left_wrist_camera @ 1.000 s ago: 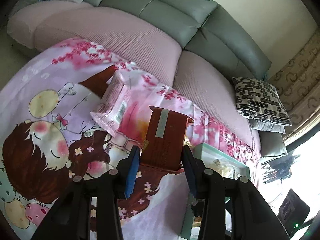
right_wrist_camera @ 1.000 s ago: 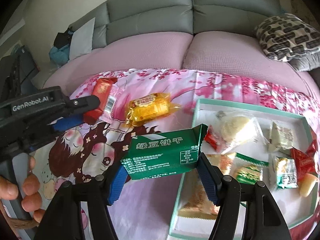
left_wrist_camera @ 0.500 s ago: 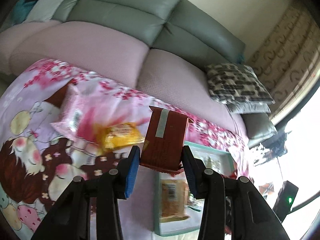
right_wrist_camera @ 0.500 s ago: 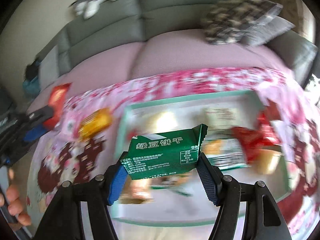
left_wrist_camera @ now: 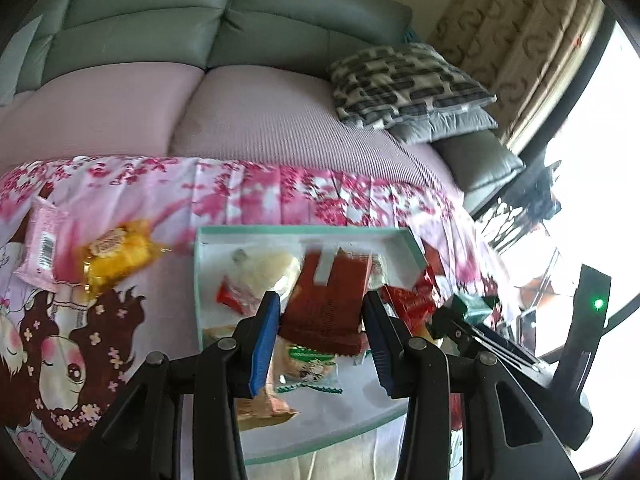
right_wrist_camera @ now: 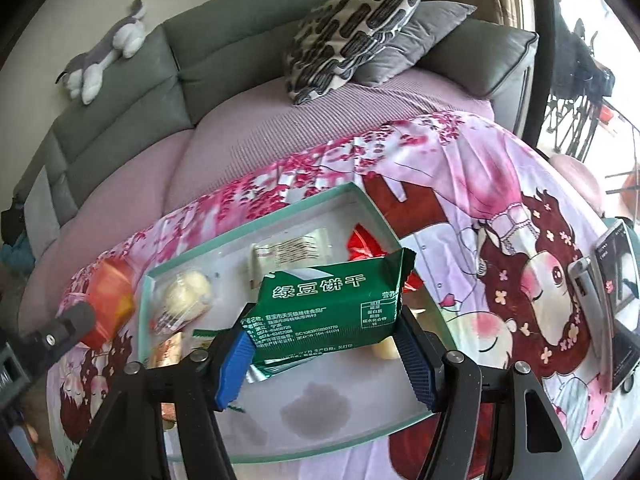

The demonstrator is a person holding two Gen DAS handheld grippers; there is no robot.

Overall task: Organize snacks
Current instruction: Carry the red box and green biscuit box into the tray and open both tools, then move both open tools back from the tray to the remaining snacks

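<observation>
A: What has changed in the last second?

B: Both hands have swung in over the tray. A second ago the left tongs hung over the printed cloth well to the left of the tray; now they are above the tray's middle. The right tongs have also come from the tray's left edge to over its near half.

A: Grip state?

B: The left tongs pinch the red-brown packet, upright between the blue pads, and the jaws are closing slightly on it (the packet's top is blurred). The right tongs pinch the green biscuit pack crosswise, lying flat, with both pads against its ends.

A: What does that mean for the task?

B: Both snacks look ready for release. I judge this the carry's end, with set-down not yet done. The tray already holds several wrapped pieces, and its near part is mostly bare.

A: What is left outside the tray?

B: A yellow packet and a pink packet lie on the cloth to the left of the tray, apart from it. They would be next, I think.

A: Any risks?

B: The two tongs are near each other above the tray, so a bump is possible.
</observation>
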